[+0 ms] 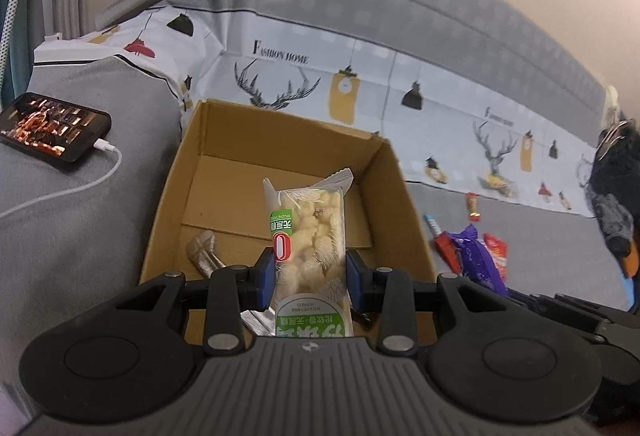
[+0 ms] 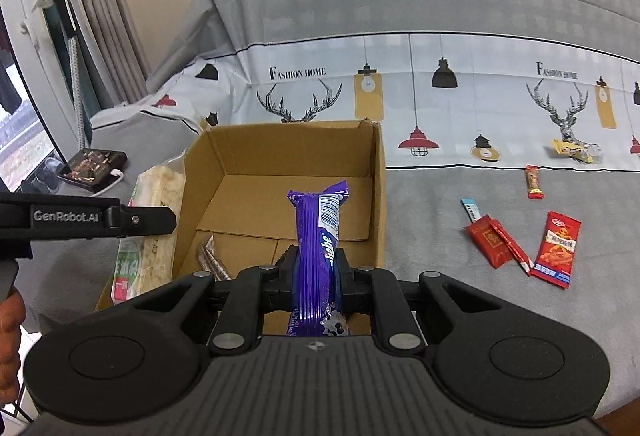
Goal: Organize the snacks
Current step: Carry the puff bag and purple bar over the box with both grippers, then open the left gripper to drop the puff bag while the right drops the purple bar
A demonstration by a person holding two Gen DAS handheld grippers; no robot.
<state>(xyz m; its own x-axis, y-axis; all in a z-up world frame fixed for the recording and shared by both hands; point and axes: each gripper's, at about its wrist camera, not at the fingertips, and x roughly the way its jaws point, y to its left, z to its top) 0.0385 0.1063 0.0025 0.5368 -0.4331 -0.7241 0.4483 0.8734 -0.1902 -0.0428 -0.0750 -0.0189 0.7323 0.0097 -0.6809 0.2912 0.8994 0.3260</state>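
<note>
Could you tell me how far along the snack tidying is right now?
Early stage. Done: one brownish wrapped snack lies in the cardboard box. In hand: the left gripper holds a puffed-snack packet, and the right gripper holds a purple bar, both at the box. Left: the red packets, a small red bar and a yellow packet remain on the bedspread.

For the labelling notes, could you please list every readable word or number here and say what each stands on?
"FASHION HOME": printed bedsheet.
"GenRobot.AI": left gripper arm.
"...iebe", partly hidden: purple snack bar in right gripper.
"0": pale snack pack.
Chinese print on pack and red packets: too small.
</note>
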